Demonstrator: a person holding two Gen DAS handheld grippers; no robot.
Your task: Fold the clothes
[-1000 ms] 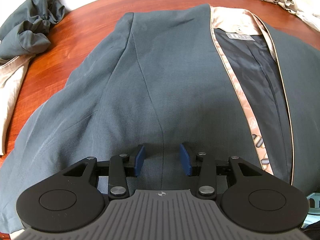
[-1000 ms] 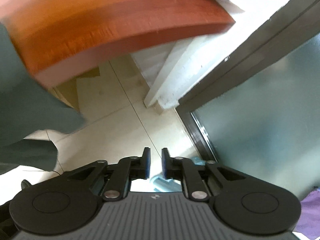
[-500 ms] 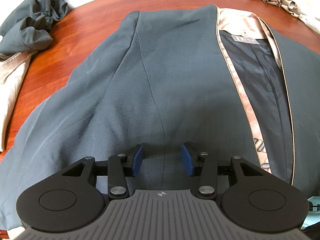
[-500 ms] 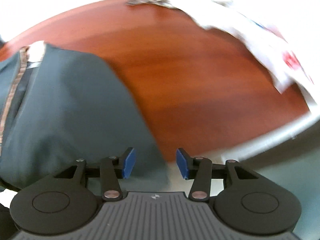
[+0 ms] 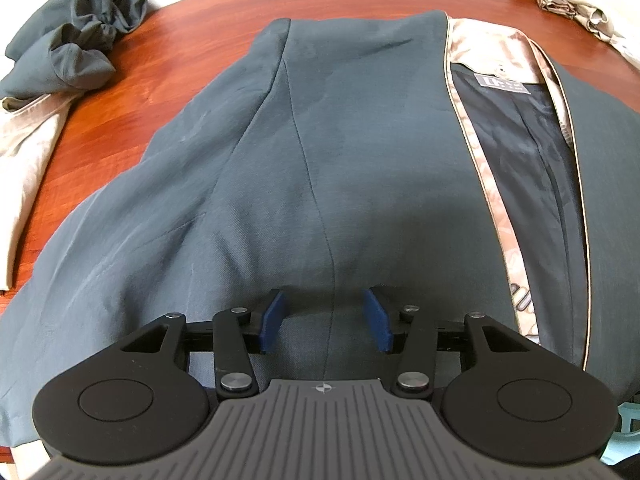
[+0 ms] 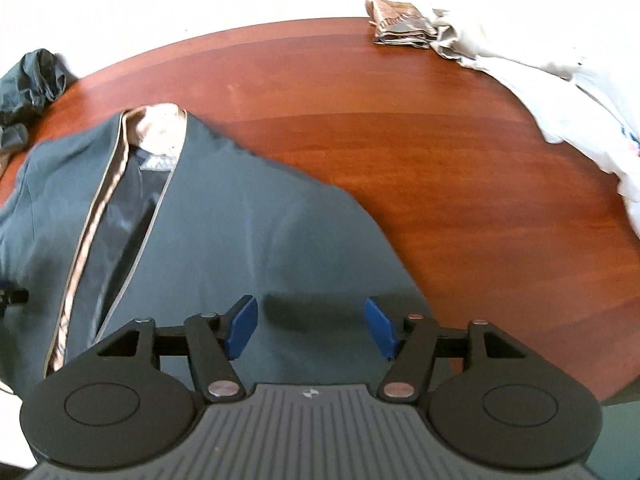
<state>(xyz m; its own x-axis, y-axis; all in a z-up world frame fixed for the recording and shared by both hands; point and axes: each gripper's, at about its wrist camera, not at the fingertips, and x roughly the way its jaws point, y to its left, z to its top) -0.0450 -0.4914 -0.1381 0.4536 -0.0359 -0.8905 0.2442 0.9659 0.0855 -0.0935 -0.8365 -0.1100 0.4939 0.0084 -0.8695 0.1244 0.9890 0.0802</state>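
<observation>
A dark teal jacket [image 5: 320, 140] lies spread face up on the red-brown wooden table [image 5: 160, 60], its front open along a beige satin trim [image 5: 480, 168] over dark lining with a grey label [image 5: 502, 85]. My left gripper [image 5: 324, 320] hovers over the lower part of the jacket's left front panel, a seam running under the gap. Its blue pads are apart with no cloth pinched. In the right wrist view the jacket [image 6: 240, 220] fills the lower left. My right gripper [image 6: 310, 326] is over its right front panel near the side edge, jaws opening, nothing between them.
A crumpled dark green garment [image 5: 72, 36] and a beige cloth [image 5: 24, 152] lie at the table's far left. A folded tan patterned cloth [image 6: 400, 24] and a white garment [image 6: 560, 92] lie at the far right. Bare wood [image 6: 440, 160] runs between the jacket and them.
My right gripper swung from over the floor past the table's edge to above the jacket's right panel, and its jaws spread wide. The left gripper and the jacket stayed put.
</observation>
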